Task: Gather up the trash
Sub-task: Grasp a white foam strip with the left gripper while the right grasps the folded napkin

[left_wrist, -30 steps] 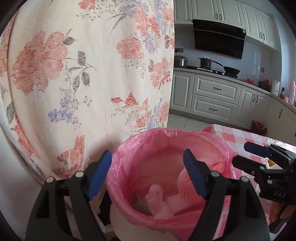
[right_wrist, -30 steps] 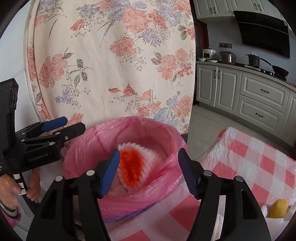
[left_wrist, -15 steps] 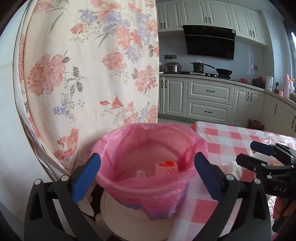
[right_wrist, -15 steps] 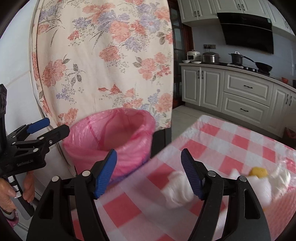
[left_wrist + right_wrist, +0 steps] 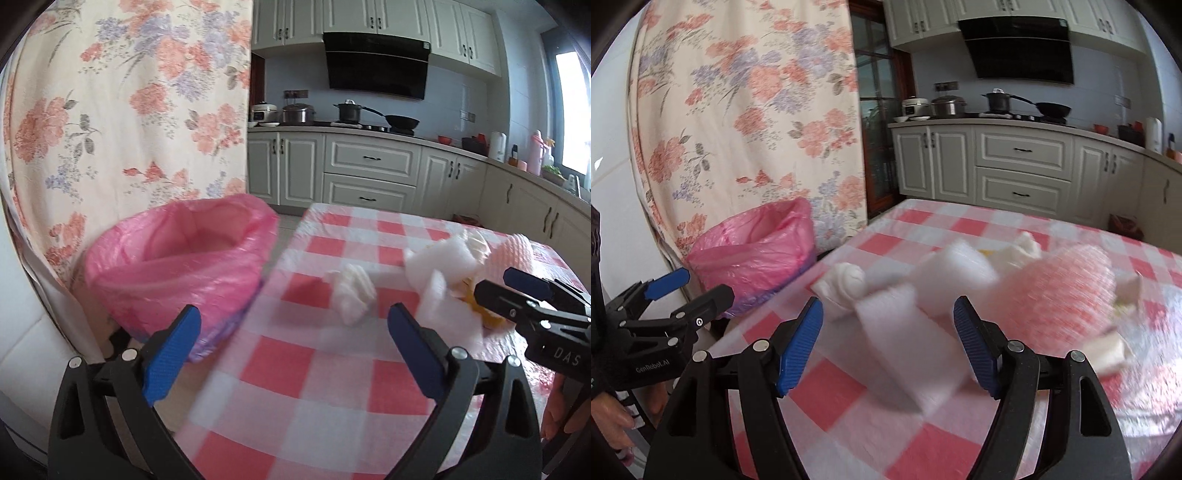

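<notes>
A bin lined with a pink bag [image 5: 184, 266] stands off the table's left edge; it also shows in the right wrist view [image 5: 757, 251]. Trash lies on the red-checked tablecloth [image 5: 314, 369]: a crumpled white tissue [image 5: 351, 291], white foam pieces [image 5: 908, 332] and a pink foam net [image 5: 1067, 291]. My left gripper [image 5: 291, 343] is open and empty over the table's near left corner. My right gripper [image 5: 890, 339] is open, its fingers on either side of a white foam block, not touching it.
A floral curtain [image 5: 129, 110] hangs behind the bin. Kitchen cabinets [image 5: 369, 173] with pots on the stove run along the back wall. Yellow scraps [image 5: 491, 317] lie among the foam at the right.
Both grippers have swung right, away from over the bin to above the table. The orange-and-white foam net that the right gripper hovered over now lies in the bin, out of sight.
</notes>
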Motion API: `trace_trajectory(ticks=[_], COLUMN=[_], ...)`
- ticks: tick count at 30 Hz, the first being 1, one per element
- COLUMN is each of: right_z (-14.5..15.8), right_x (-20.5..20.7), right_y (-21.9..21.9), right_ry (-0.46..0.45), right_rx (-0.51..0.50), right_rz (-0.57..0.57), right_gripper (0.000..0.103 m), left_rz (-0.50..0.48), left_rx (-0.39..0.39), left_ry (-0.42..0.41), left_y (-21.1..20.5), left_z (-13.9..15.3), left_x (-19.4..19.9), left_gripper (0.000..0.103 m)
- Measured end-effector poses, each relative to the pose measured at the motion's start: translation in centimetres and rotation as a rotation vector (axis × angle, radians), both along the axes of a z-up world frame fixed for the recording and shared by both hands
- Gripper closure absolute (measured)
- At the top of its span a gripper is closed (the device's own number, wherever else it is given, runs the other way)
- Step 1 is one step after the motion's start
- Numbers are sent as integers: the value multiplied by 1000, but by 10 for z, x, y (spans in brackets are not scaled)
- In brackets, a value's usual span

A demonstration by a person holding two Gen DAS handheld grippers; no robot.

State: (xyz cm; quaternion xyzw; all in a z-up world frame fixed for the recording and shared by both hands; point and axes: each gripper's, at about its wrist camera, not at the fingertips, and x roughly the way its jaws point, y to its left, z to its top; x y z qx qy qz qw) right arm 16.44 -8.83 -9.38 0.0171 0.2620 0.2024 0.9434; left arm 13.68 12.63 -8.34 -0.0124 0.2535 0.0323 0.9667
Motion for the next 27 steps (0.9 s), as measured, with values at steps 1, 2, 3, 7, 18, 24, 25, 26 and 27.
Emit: trace_trajectory(ticks=[1, 2, 3, 7, 18, 24, 25, 26, 27], right_z=[-2, -3, -6, -13, -17, -23, -23, -24, -24], right_x=[-3, -6, -9, -16, -19, -8, -5, -3, 0], right_y=[-9, -16, -26, -58, -119, -141, -145, -146, -148], right_ry=[0, 0, 3, 15, 10, 37, 45, 50, 58], right_rx=[-2, -2, -1, 10, 21, 14, 26, 31, 25], right_rz=[-19, -32, -54, -125, -271, -331, -335, -341, -352], right_gripper=[33, 33, 33, 33, 33, 33, 33, 33, 33], left_rz=[-6, -16, -26, -62, -117, -118, -120, -123, -125], left_rx=[2, 5, 7, -4, 25, 31, 32, 32, 33], left_ry=[0, -1, 1, 20, 23, 39, 40, 41, 44], left_y=[-5, -13, -20, -44, -97, -107, -108, -109, -110], left_z=[-1, -3, -5, -12, -18, -22, -22, -22, -23], left_x=[0, 0, 0, 4, 31, 55, 58, 62, 65], left_gripper=[5, 5, 5, 5, 5, 5, 5, 6, 7])
